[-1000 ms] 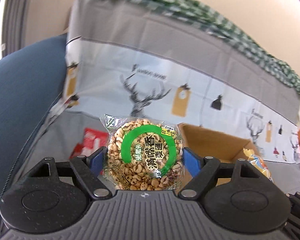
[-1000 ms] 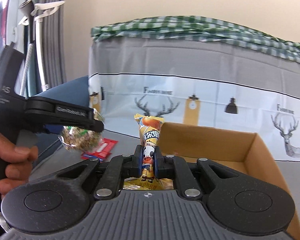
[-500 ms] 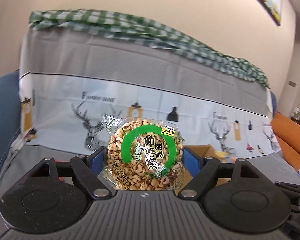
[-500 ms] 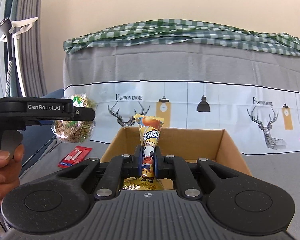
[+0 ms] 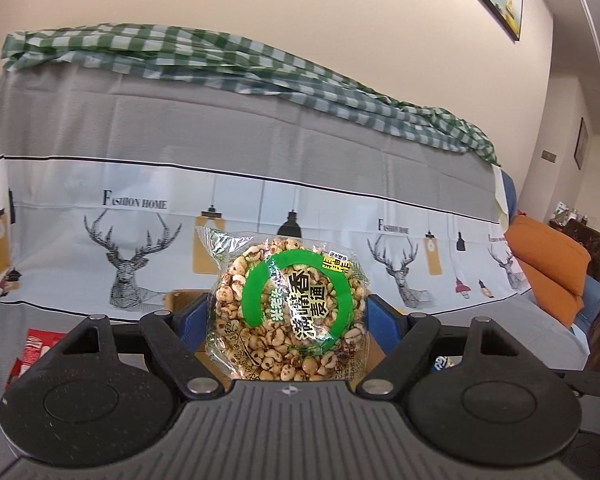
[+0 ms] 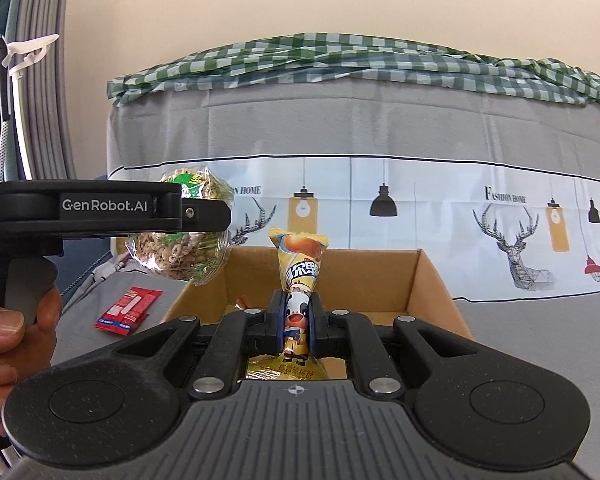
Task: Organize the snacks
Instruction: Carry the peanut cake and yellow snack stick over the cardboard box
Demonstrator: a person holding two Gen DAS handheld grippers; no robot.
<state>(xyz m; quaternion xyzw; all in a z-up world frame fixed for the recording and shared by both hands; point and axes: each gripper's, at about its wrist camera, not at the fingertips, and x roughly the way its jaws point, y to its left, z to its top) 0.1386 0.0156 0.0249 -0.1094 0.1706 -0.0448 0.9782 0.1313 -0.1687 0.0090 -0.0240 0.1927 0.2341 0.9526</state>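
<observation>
My left gripper (image 5: 287,312) is shut on a round puffed-grain snack pack (image 5: 288,308) with a green ring label, held in the air. It also shows in the right wrist view (image 6: 180,252), just over the left rim of the cardboard box (image 6: 432,276). My right gripper (image 6: 296,320) is shut on a yellow snack bag (image 6: 300,276) with a cow picture, held upright over the box's near edge. The box is open; a yellow wrapper edge shows inside. In the left wrist view only a corner of the box (image 5: 178,300) shows behind the fingers.
A red packet (image 6: 128,310) lies on the grey sofa cover left of the box; it also shows in the left wrist view (image 5: 34,346). A green checked cloth (image 6: 340,64) drapes the sofa back. An orange cushion (image 5: 548,272) sits at the right.
The left gripper with the puffed-grain pack has moved right and up, toward the box's left rim. The right gripper has drawn closer over the box, its grip unchanged.
</observation>
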